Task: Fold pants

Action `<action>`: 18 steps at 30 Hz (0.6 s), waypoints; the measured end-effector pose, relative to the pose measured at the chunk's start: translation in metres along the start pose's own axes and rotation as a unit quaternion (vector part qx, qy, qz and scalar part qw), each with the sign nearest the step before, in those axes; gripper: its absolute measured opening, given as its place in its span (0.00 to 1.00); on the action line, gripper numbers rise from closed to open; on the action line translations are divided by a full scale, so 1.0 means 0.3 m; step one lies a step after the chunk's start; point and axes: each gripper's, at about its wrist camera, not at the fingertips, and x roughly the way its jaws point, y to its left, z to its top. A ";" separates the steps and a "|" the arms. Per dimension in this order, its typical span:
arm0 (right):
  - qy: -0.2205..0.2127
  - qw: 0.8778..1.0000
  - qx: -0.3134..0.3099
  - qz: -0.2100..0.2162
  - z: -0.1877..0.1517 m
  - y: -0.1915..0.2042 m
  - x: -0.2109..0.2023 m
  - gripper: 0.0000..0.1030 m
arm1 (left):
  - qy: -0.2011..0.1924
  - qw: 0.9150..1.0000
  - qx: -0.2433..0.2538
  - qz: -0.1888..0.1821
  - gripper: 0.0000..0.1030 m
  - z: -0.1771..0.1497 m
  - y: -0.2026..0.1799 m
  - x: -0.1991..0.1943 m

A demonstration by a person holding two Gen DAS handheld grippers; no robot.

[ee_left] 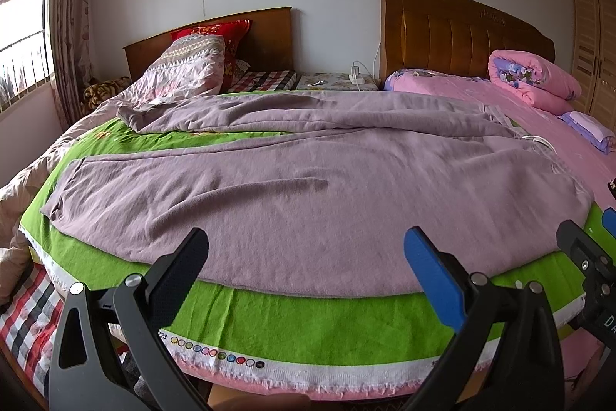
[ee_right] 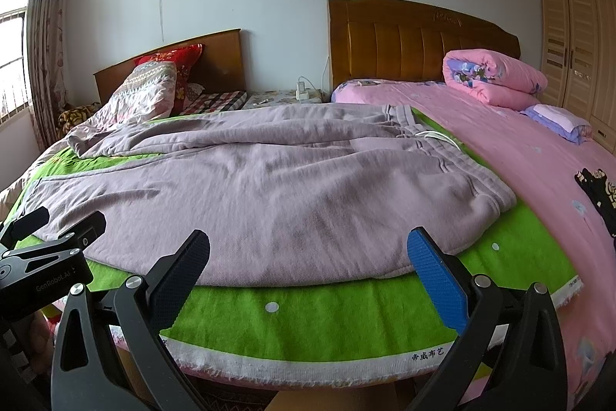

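Light: soft daylight from the barred window [ee_left: 23, 37] at left, overexposed to white.
Shadows: faint, in folds of the mauve fleece pants [ee_left: 308, 187].
Distortion: strong fisheye bending, black vignette at corners.
Focus: sharp throughout.

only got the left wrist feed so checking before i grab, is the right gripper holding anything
Observer: No. The right gripper has its jaws open and grips nothing; it points at the near edge of the pants.
Operator: which end is the waistband
Observer: The right end. The waistband lies towards the far side, with a white drawstring trailing from it.
Operator: any marks on the cloth by that gripper
Observer: Yes, a white dot on the green cloth, seen between the jaws, just in front of the pants' edge.
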 end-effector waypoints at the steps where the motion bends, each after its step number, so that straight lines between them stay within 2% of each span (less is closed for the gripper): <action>1: 0.000 1.000 0.000 0.000 -0.004 -0.002 -0.001 0.96 | 0.000 1.000 0.000 0.000 0.99 0.000 -0.001 -0.001; 18: 0.012 1.000 -0.008 -0.009 -0.023 -0.011 0.029 0.96 | 0.019 1.000 0.015 0.006 0.99 -0.034 0.001 0.048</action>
